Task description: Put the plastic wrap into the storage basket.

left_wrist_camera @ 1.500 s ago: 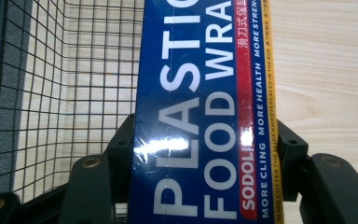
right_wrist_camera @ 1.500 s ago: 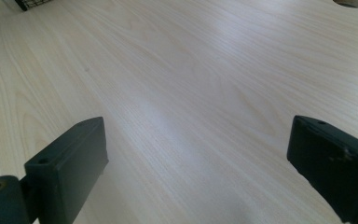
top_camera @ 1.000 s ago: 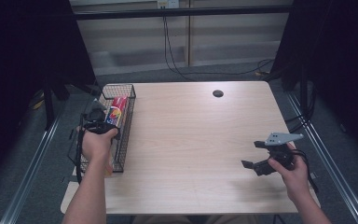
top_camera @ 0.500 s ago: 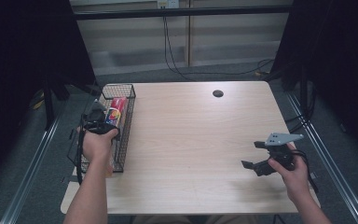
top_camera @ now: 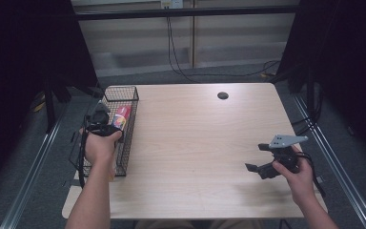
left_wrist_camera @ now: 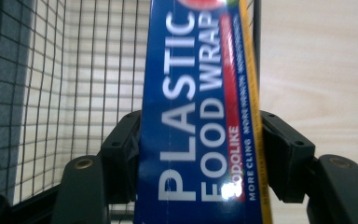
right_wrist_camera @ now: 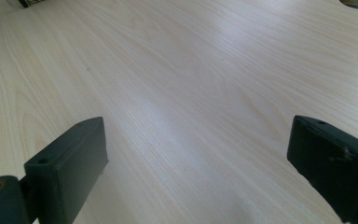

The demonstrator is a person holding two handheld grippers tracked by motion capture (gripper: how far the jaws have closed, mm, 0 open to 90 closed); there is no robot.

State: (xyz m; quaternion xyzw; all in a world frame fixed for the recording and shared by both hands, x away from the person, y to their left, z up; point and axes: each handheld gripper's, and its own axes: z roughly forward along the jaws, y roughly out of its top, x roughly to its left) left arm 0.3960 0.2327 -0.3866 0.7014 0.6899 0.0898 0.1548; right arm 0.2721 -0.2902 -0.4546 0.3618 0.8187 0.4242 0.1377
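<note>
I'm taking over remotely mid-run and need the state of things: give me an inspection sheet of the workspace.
Surface: light wood table, bare across the middle; a dark round hole near the far edge.
Job's things: black wire basket at the table's left edge; blue plastic food wrap box inside it.
Clutter: nothing seen.
Grippers: left gripper over the basket, jaws pressed on both sides of the box. Right gripper open above bare table at the right, holding nothing.
Cables: one trails from the left gripper off the table's left side; black cables hang down the back wall to the floor.
Surroundings: grey floor, dark curtains on both sides, metal rails along the table.
</note>
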